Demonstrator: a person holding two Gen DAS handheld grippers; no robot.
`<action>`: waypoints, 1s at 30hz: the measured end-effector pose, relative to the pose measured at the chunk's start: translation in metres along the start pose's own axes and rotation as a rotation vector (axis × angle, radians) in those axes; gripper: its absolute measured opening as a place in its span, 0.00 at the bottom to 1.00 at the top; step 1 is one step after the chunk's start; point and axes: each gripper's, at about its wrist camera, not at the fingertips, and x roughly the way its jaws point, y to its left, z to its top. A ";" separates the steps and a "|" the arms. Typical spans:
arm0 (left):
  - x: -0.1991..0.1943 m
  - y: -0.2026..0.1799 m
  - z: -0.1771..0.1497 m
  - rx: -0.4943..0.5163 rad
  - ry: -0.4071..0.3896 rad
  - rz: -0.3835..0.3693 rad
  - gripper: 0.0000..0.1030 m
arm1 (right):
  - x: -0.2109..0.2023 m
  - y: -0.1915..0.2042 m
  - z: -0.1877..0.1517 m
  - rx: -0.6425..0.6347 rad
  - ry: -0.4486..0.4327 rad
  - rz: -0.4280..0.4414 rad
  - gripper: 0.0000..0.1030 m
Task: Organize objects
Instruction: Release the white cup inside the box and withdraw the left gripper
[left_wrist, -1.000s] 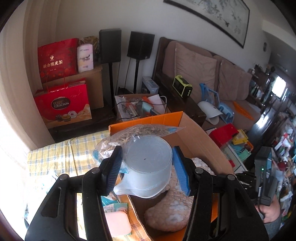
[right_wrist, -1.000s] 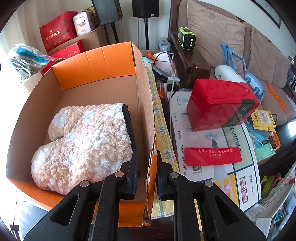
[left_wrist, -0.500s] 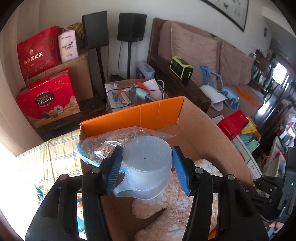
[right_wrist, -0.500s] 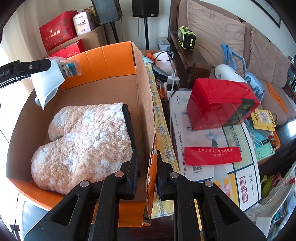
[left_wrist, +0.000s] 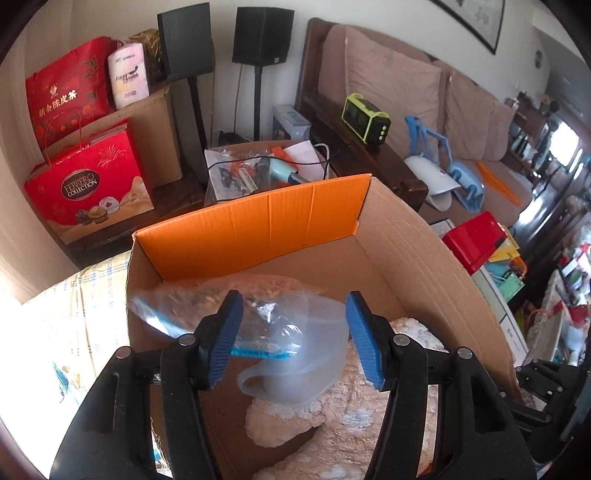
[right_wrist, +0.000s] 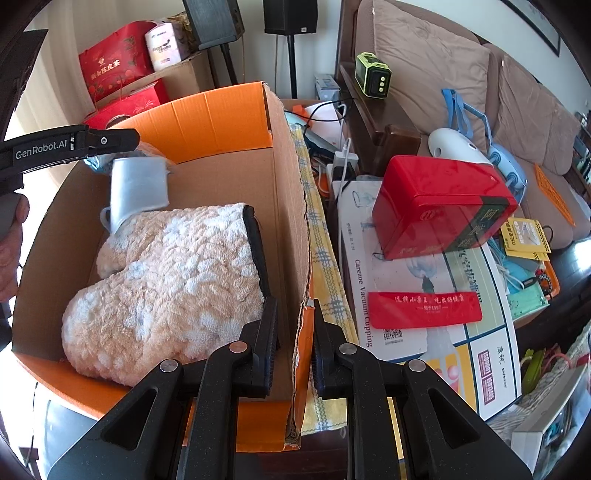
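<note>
While the right hand-held gripper (right_wrist: 295, 332) is pinching the cardboard box's (left_wrist: 424, 236) near wall, the left hand-held gripper (left_wrist: 291, 338), fingers spread, is hovering over the box; the translucent cup (right_wrist: 138, 188) is tilting mouth-up, handle down, touching the fleece slippers (right_wrist: 170, 288).

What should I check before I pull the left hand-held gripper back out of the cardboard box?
1. Left hand-held gripper open: ok, the blue pads stand apart from the translucent plastic cup.
2. Cup inside the cardboard box: ok, the right wrist view shows it within the walls, above the fluffy plush slipper.
3. Cup at rest: cannot tell, it looks blurred and tilted.
4. Clear bag of dried bits free of the left pad: cannot tell, it overlaps the pad.
5. Box steadied: ok, the right hand-held gripper is clamped on the side wall.
</note>
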 end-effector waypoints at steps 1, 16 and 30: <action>-0.004 0.002 -0.001 -0.004 -0.007 -0.001 0.57 | 0.000 0.000 0.000 0.000 0.000 -0.001 0.16; -0.075 0.038 -0.027 -0.011 -0.126 -0.011 0.72 | 0.001 -0.002 -0.002 -0.005 0.001 -0.006 0.16; -0.117 0.101 -0.080 -0.093 -0.152 0.065 0.87 | -0.001 -0.002 -0.001 -0.008 -0.002 -0.002 0.16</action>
